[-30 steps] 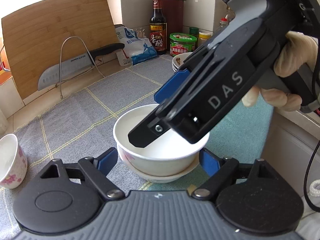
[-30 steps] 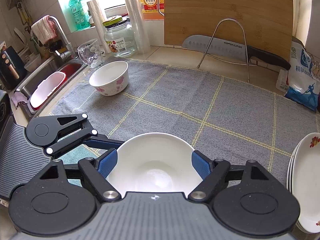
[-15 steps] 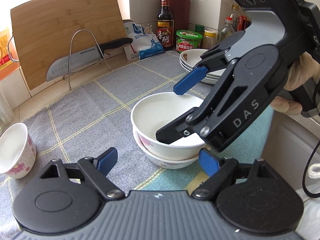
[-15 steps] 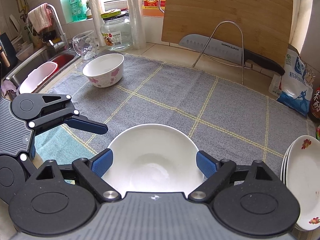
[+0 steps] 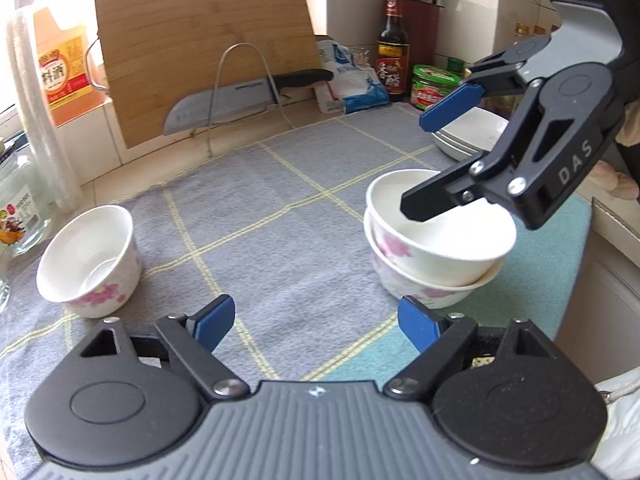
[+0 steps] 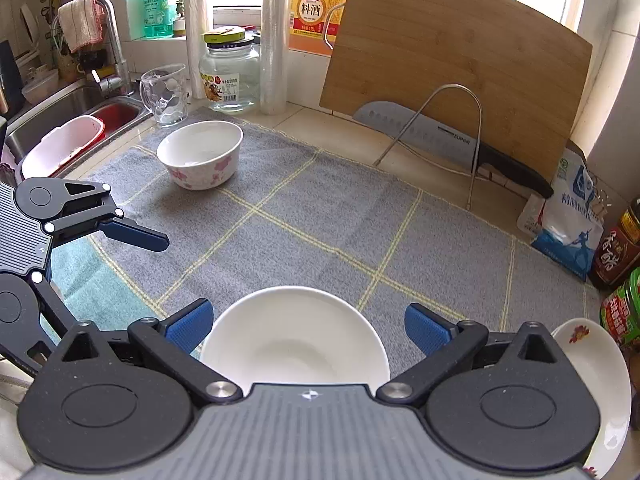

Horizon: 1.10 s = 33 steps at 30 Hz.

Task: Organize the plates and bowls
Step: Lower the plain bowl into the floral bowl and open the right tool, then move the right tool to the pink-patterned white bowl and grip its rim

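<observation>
Left wrist view is showing the left hand-held gripper (image 5: 316, 322) hanging wide open and gripping nothing, above the grey checked mat (image 5: 280, 208) on the bench; the lone floral bowl (image 5: 90, 260) is sitting upright ahead and to its left, apart from both pads, while the stacked bowls (image 5: 424, 264) are sitting ahead to its right. Right hand-held gripper (image 6: 306, 326) is hovering over that stack with jaws spread wider than the top bowl's rim, holding nothing, one finger (image 5: 436, 196) reaching over the bowl mouth. Plates (image 6: 596, 380) are piled just right of the stack. Judging the lone bowl is the next pick: the left hand-held gripper is nearer, the bowl being far across the mat from the right one; being round, it is offering no long axis, so any rim approach is working
</observation>
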Each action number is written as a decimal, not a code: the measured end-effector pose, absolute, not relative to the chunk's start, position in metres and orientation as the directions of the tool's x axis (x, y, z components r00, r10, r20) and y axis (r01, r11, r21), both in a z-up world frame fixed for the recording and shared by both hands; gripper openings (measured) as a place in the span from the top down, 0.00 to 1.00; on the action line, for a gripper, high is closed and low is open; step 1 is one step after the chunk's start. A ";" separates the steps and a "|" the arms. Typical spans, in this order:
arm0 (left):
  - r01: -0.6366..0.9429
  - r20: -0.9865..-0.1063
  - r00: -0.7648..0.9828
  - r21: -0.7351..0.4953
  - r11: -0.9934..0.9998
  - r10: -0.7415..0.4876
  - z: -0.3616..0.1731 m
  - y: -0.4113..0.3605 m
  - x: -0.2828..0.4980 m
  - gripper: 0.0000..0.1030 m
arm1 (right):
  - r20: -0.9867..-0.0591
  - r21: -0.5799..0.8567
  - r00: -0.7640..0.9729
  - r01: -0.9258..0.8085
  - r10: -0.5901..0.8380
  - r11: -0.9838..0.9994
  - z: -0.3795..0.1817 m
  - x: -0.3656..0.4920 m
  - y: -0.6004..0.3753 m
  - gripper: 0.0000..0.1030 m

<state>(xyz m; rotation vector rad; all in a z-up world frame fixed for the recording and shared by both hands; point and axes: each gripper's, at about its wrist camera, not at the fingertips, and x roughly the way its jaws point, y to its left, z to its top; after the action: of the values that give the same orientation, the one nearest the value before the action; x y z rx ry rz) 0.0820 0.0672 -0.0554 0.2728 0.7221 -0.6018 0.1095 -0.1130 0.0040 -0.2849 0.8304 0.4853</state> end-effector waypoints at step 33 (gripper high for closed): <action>0.365 -0.623 0.736 0.036 0.930 -0.265 -0.087 0.181 0.175 0.10 | -0.787 0.006 0.438 -0.699 0.434 0.715 -0.016 0.242 0.041 0.00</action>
<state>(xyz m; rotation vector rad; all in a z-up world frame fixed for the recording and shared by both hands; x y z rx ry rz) 0.1746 0.1806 -0.0871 0.1604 0.6582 -0.3476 0.2418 0.0410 -0.0160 -0.3455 0.8617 0.7218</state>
